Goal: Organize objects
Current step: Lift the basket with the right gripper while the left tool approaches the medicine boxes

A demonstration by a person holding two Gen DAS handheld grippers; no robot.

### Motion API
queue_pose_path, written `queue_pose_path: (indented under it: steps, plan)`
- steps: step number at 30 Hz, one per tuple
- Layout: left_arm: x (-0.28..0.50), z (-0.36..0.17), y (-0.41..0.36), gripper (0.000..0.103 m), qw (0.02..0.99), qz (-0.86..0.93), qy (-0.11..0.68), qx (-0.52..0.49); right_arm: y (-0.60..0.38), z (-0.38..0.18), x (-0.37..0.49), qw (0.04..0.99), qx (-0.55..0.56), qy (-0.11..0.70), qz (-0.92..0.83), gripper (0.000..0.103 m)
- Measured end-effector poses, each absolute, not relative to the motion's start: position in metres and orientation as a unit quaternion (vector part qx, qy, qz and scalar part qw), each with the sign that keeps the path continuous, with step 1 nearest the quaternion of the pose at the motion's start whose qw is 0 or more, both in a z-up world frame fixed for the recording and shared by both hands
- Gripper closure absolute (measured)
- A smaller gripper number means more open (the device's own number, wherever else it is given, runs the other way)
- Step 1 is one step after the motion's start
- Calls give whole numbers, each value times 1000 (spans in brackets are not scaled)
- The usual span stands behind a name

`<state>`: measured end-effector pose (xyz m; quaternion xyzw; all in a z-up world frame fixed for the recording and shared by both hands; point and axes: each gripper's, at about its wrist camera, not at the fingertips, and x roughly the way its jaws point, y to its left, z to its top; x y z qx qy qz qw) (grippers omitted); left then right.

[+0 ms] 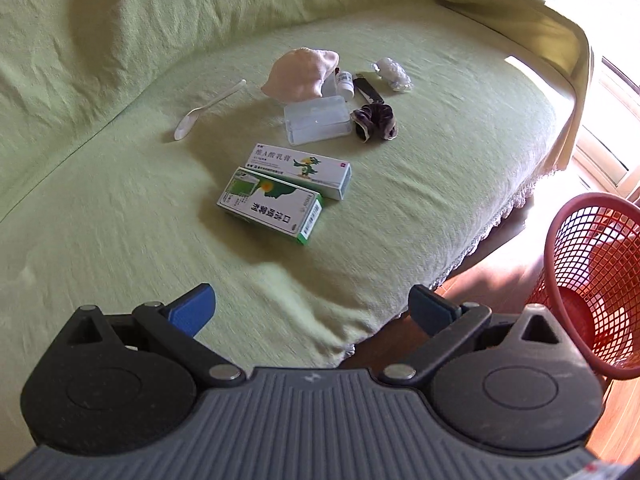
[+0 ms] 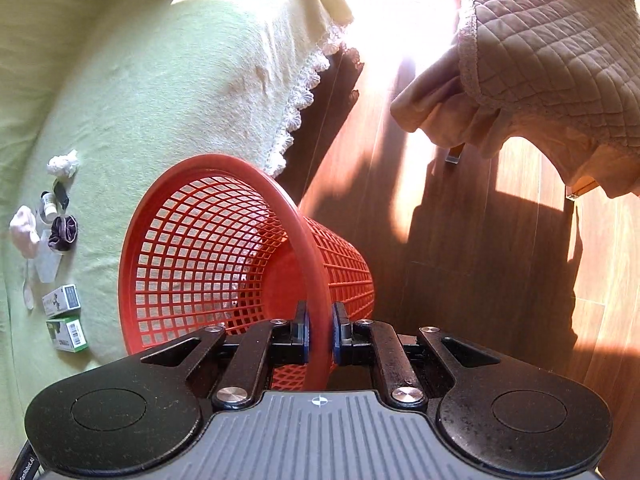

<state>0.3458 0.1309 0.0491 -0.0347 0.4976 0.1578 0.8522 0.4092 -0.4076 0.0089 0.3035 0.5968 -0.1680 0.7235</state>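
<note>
– What lies on the sofa seat?

– A cluster near its middle. Toward the front edge, a green-and-white box [image 1: 271, 210] and a white box with a cartoon bird [image 1: 303, 171], side by side and touching. Behind them a clear plastic case [image 1: 318, 120], with a dark purple scrunchie [image 1: 376, 122] just beside it. Further back are a pink cloth [image 1: 302, 74], a small white bottle [image 1: 345, 84], a dark flat item [image 1: 369, 89] and a crumpled white wad [image 1: 392, 72]. A white plastic spoon [image 1: 208, 110] lies apart, toward the backrest.

– And the basket?

– The red mesh basket [image 2: 224, 256] is empty and tilted, its rim clamped between jaws beside the seat's front edge.
</note>
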Motion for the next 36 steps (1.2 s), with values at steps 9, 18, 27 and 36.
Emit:
queue_pose_path:
  steps: [9,18,27,36]
  plan:
    - [400,25,208,2,851,86,518,5,-335,6,455,717,282,598,-221,96]
    - [434,2,246,1,841,34,540,34,-282,-3,488,718,245,603,-249,96]
    - [464,-34,260,1,816,-12,577,31,-267,0,498,717,230,600,-271,96]
    - [472,-43,264,1,801,-64,594,32,-255,2,500,708,229,602,-288,96]
